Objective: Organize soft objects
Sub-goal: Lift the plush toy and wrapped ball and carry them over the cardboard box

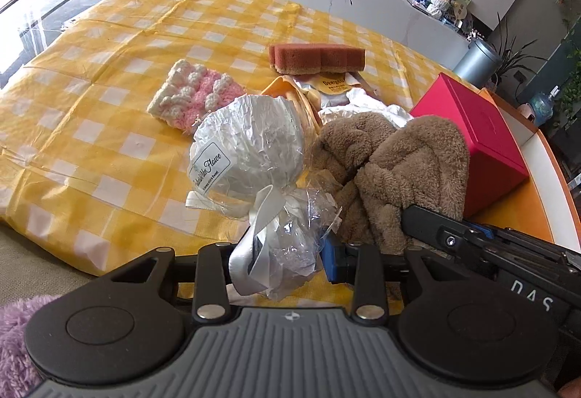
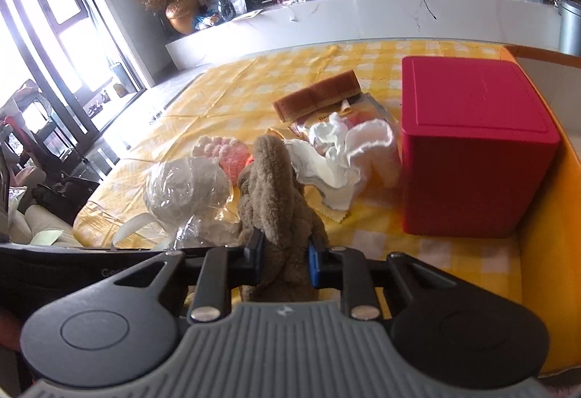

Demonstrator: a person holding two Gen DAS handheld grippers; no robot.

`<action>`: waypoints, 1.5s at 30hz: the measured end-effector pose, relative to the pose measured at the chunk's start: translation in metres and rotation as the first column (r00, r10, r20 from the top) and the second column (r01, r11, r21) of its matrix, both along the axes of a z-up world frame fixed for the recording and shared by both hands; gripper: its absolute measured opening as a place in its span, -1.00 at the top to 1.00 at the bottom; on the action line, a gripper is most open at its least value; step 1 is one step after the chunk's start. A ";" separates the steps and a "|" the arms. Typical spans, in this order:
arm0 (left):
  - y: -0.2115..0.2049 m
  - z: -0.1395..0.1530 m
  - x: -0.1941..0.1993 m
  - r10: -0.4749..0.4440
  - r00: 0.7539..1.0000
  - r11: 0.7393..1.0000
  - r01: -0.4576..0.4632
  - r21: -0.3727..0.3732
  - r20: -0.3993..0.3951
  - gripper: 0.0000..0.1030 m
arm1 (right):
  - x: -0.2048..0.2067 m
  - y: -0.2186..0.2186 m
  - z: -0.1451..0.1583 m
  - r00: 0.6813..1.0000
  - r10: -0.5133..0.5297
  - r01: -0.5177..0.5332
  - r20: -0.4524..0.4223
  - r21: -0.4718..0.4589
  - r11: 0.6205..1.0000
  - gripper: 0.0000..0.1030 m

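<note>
My left gripper (image 1: pixel 287 252) is shut on the tied plastic neck of a white wrapped ball (image 1: pixel 250 147) with a ribbon and a label. My right gripper (image 2: pixel 285 258) is shut on a brown fleece cloth (image 2: pixel 272 194), which also shows in the left wrist view (image 1: pixel 392 165) with the right gripper's black body (image 1: pixel 472 238) beside it. A pink and white knitted piece (image 1: pixel 192 94), a brown sponge (image 1: pixel 316 58) and a white cloth (image 2: pixel 348 151) lie on the yellow checked tablecloth (image 1: pixel 109 71). The wrapped ball also shows in the right wrist view (image 2: pixel 185 191).
A red box (image 2: pixel 472 147) with its lid on stands at the right, next to an orange tray wall (image 2: pixel 544 216). A snack packet (image 1: pixel 334 89) lies under the sponge. A purple fluffy thing (image 1: pixel 14 340) is at the near left.
</note>
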State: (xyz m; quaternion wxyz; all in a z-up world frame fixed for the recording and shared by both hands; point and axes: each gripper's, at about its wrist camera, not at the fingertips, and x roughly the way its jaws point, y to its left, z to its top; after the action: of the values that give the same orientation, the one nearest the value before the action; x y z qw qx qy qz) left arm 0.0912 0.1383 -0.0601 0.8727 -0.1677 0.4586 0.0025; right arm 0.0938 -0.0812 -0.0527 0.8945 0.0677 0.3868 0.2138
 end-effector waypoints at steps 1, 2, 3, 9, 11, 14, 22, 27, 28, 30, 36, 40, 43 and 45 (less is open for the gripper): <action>0.002 0.003 -0.002 0.009 1.000 1.000 -0.009 0.002 0.003 0.23 | -0.001 0.000 0.004 1.000 0.006 -0.006 0.011 0.007 1.000 0.58; 0.003 0.005 -0.003 0.016 1.000 1.000 -0.016 0.006 0.007 0.23 | -0.003 0.000 0.008 1.000 0.012 -0.012 0.021 0.018 1.000 0.58; 0.005 0.008 -0.004 0.021 1.000 1.000 -0.022 0.008 0.012 0.23 | -0.002 -0.001 0.012 0.999 0.016 -0.017 0.028 0.034 0.999 0.58; 0.004 0.025 -0.010 0.021 0.999 1.000 -0.022 0.020 0.036 0.23 | -0.005 -0.006 0.034 0.996 0.006 -0.011 0.086 0.052 0.999 0.58; 0.001 0.032 -0.012 0.012 0.999 1.000 -0.013 0.023 0.049 0.22 | -0.008 -0.009 0.042 0.994 -0.001 -0.005 0.105 0.057 0.998 0.58; -0.006 0.043 -0.016 -0.006 0.998 1.000 0.004 0.027 0.067 0.23 | -0.013 -0.017 0.053 0.991 -0.020 0.011 0.133 0.063 0.998 0.58; -0.037 0.075 -0.025 -0.087 0.987 0.996 0.085 0.024 0.134 0.23 | -0.034 -0.050 0.076 0.978 -0.070 0.061 0.198 0.052 0.997 0.58; -0.067 0.091 -0.026 -0.163 0.972 0.987 0.159 0.035 0.168 0.23 | -0.050 -0.076 0.087 0.966 -0.113 0.105 0.232 0.046 0.993 0.58; -0.074 0.094 -0.025 -0.183 0.968 0.983 0.180 0.035 0.173 0.23 | -0.054 -0.083 0.089 0.963 -0.125 0.118 0.240 0.043 0.992 0.58; -0.089 0.099 -0.022 -0.225 0.957 0.974 0.223 0.033 0.181 0.22 | -0.061 -0.097 0.093 0.956 -0.148 0.143 0.253 0.039 0.989 0.58; -0.141 0.111 -0.007 -0.363 0.913 0.930 0.367 0.015 0.188 0.23 | -0.072 -0.139 0.103 0.938 -0.215 0.220 0.270 0.016 0.975 0.58; -0.180 0.115 0.007 -0.447 0.874 0.890 0.455 0.000 0.188 0.23 | -0.077 -0.169 0.108 0.923 -0.253 0.275 0.290 -0.035 0.961 0.58; -0.205 0.112 0.020 -0.493 0.853 0.863 0.504 -0.021 0.170 0.23 | -0.078 -0.194 0.110 0.915 -0.279 0.316 0.293 -0.085 0.945 0.58; -0.220 0.107 0.028 -0.515 0.843 0.851 0.525 -0.030 0.157 0.23 | -0.077 -0.211 0.110 0.910 -0.301 0.345 0.286 -0.115 0.932 0.58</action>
State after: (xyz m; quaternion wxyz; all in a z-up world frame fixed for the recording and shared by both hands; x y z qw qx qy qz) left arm 0.1188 -0.0821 0.0469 0.8646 -0.0681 0.4230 -0.2625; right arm 0.0166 -0.2918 0.0576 0.9634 0.0286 0.2640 0.0371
